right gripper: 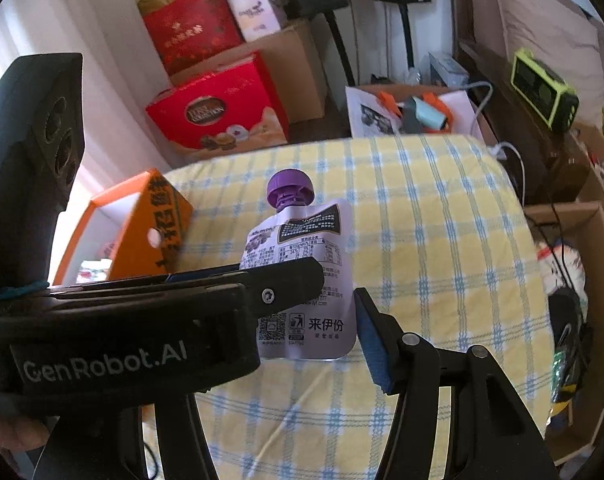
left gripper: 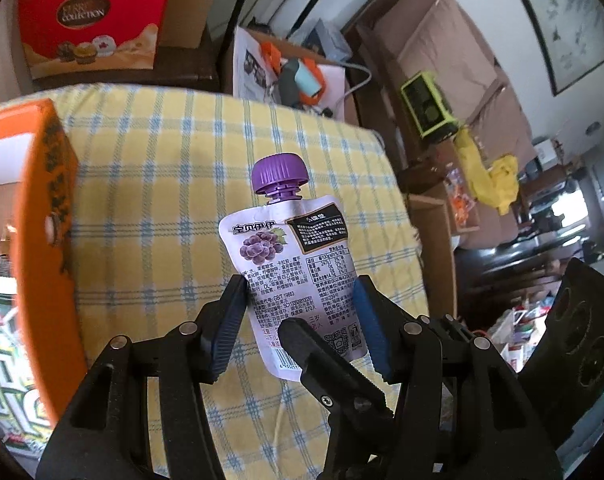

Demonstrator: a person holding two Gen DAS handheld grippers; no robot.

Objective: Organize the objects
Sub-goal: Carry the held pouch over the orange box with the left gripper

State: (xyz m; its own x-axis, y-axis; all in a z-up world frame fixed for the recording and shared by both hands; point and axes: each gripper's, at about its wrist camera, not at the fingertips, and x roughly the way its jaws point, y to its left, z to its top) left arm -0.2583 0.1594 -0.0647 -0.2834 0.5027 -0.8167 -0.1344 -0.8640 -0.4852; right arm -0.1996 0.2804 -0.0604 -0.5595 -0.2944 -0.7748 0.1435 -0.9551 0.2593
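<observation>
A white grape drink pouch (left gripper: 292, 264) with a purple cap stands upright over the yellow checked cloth (left gripper: 174, 184). My left gripper (left gripper: 300, 304) has its blue pads against both sides of the pouch's lower half and holds it. In the right wrist view the pouch (right gripper: 302, 264) sits just left of my right gripper's one visible blue pad (right gripper: 371, 336). The left gripper's body (right gripper: 150, 320) crosses in front and hides the right gripper's other finger. An open orange box (left gripper: 48, 240) stands to the left of the pouch.
A red chocolate gift box (right gripper: 218, 116) and cardboard boxes stand beyond the table's far edge. A box of papers and orange tools (right gripper: 409, 114) lies behind the table. A green device (right gripper: 543, 92) sits at the right. An open cardboard box (right gripper: 581, 300) is right of the table.
</observation>
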